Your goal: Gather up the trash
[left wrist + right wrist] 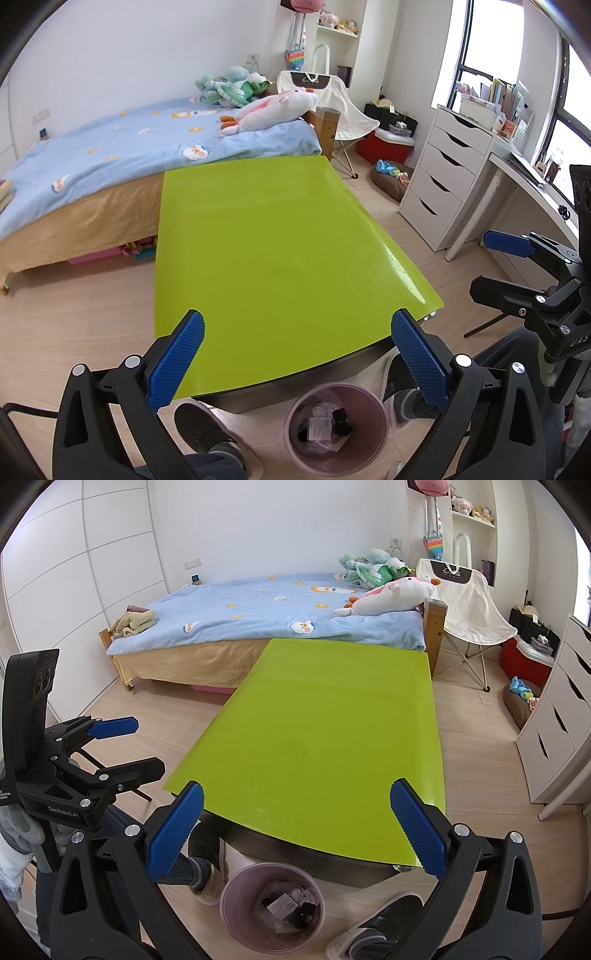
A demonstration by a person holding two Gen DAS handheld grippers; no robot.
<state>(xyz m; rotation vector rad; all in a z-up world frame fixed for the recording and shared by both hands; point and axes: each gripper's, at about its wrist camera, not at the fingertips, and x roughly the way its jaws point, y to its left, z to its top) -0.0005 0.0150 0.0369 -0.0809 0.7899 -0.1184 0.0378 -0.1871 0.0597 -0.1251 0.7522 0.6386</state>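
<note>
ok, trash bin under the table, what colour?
Pale pink trash bin, scraps inside; clearest in the right wrist view.

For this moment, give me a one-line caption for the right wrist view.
Open right claw above green table; pink bin holds trash.

The bench [280, 251] fills the frame's middle, with the bed [110, 155] behind it at upper left. The bin [334, 428], holding trash [321, 424], stands on the floor at bottom centre, before the bench's near edge, between two shoes.
</note>
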